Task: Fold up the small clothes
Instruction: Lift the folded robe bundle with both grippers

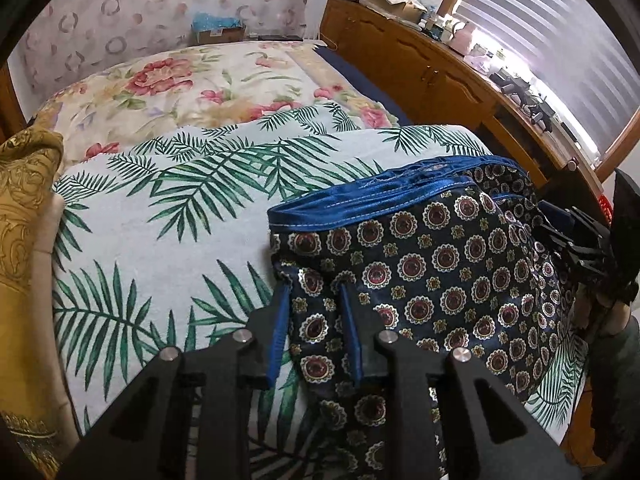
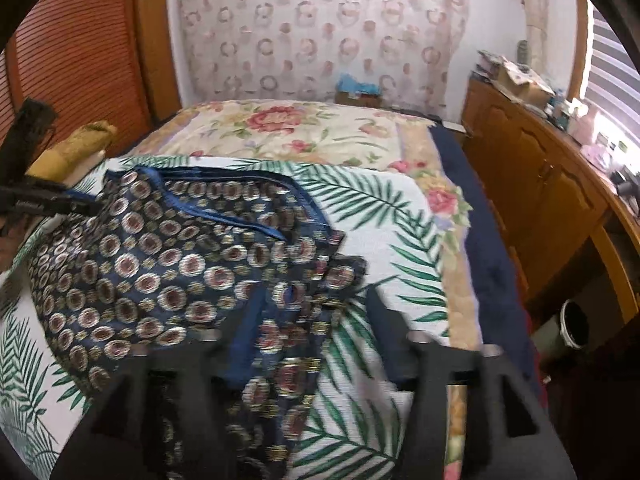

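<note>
A dark navy satin garment (image 1: 440, 272) printed with maroon-and-white medallions and edged with a shiny blue band lies on a white cloth printed with green palm fronds (image 1: 168, 216), spread over the near end of a bed. Beyond it, farther away, lies a cream quilt with pink flowers (image 1: 180, 80).

The left gripper (image 1: 316, 304) has its blue-padded fingers clenched on the garment's near left edge, fabric pinched between them. The right gripper (image 2: 316, 304) stands with its fingers spread wide; a blurred fold of the garment lies between them, and the pads do not press on it.

A brown cardboard box (image 1: 218, 32) at the far wall holds something crumpled and light blue. A second open carton (image 1: 396, 0) sits on the long wooden cabinet (image 1: 432, 68) at the right, among small clutter.

Only the left wrist view shows a mustard-gold patterned cloth (image 1: 24, 208) bunched at the left in detail, and the slatted blind. Only the right wrist view shows a reddish louvred wooden door (image 2: 76, 56) at the far left and a pale round container (image 2: 572, 324) on the floor at the right; its contents cannot be made out.
</note>
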A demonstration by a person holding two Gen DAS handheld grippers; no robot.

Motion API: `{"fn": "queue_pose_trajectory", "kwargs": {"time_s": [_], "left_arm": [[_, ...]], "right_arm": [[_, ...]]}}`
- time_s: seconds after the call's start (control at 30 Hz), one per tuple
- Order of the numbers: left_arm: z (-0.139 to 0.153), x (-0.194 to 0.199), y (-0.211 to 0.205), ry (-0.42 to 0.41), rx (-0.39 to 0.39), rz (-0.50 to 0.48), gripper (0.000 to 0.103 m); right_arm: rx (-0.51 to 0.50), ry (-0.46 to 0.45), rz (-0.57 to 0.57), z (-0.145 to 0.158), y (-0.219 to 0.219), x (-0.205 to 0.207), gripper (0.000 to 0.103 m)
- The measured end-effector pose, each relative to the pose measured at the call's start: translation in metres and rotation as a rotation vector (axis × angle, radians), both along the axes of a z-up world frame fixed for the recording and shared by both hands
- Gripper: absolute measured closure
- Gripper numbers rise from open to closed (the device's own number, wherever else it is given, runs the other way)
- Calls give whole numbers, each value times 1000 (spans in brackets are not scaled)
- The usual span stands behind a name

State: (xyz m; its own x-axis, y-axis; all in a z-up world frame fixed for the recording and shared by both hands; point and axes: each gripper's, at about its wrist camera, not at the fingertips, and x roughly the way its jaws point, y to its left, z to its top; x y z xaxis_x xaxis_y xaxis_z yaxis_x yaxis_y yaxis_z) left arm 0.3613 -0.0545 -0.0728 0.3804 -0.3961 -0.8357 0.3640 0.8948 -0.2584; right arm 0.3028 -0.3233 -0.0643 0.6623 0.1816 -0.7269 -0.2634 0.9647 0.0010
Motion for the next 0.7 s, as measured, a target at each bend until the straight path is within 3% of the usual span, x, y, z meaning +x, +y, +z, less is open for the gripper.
{"fn": "queue_pose_trajectory", "kwargs": {"time_s": [0.13,0.33,0.43,0.47,0.53,0.6,0.7], "left_arm": [[0,1,1,3,-2,1,80],[-1,2,2,2,-18,6,80],[-1,3,4,7,-49,3,81],[-2,3,5,8,-62,-1,83],[-3,1,4,8,-87,-21,97],[-1,-3,4,-9,-97,-28,101],[11,-16,7,-69,-131,-19,102]], "right_arm": [[27,58,-1,-5,-5,10,30],[70,135,26,-15,5,23,29],[67,128,32,-16,10,25,30],[72,130,39,-16,11,26,37],[89,131,68,-15,14,28,53],[118,139,108,-14,19,29,80],[136,134,150,-13,29,28,92]]}}
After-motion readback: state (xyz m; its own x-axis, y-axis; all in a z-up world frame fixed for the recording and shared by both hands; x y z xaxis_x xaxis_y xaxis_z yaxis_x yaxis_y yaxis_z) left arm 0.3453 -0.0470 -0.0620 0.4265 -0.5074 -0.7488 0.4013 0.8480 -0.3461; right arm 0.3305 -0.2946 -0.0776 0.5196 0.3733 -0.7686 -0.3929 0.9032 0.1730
